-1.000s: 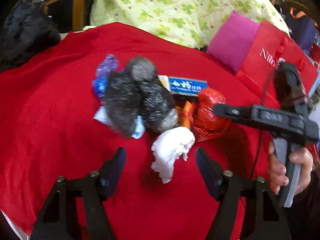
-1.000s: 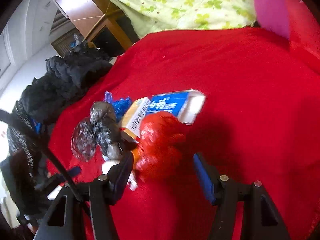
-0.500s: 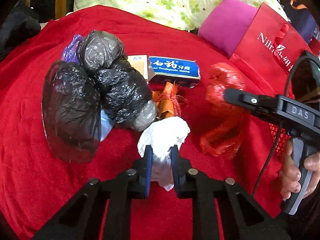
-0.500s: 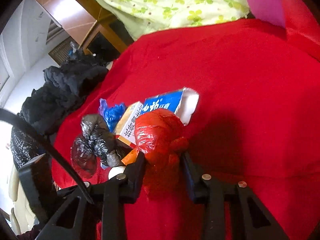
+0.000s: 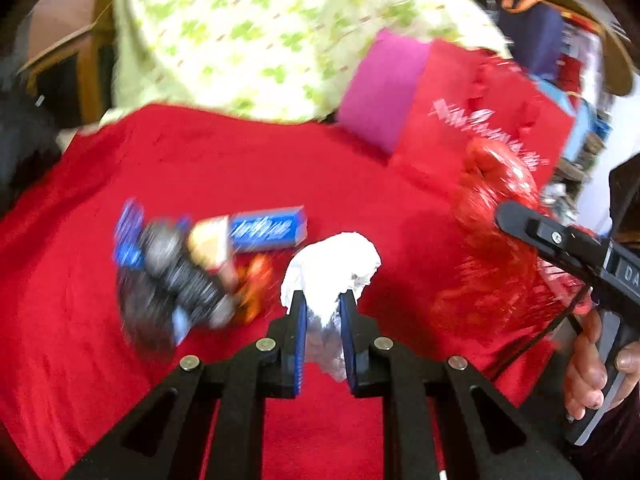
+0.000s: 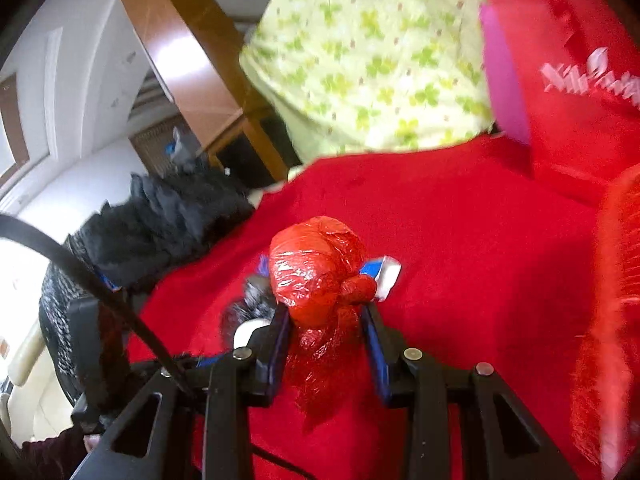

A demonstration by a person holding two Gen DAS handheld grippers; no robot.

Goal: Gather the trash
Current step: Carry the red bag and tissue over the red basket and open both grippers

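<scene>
Left claw (image 5: pixel 323 308), clenched on a crumpled white tissue (image 5: pixel 334 270) held clear of the red blanket (image 5: pixel 240 168). Right claw (image 6: pixel 326 320), clenched on a knotted red plastic bag (image 6: pixel 316 270), whose tail hangs between the jaws. Remaining litter on the blanket is motion-blurred: a blue carton (image 5: pixel 268 229), black bags (image 5: pixel 176 276) and an orange scrap (image 5: pixel 256 288). Behind, a red tote (image 5: pixel 480 128) with unreadable white lettering; its lower part is hidden.
</scene>
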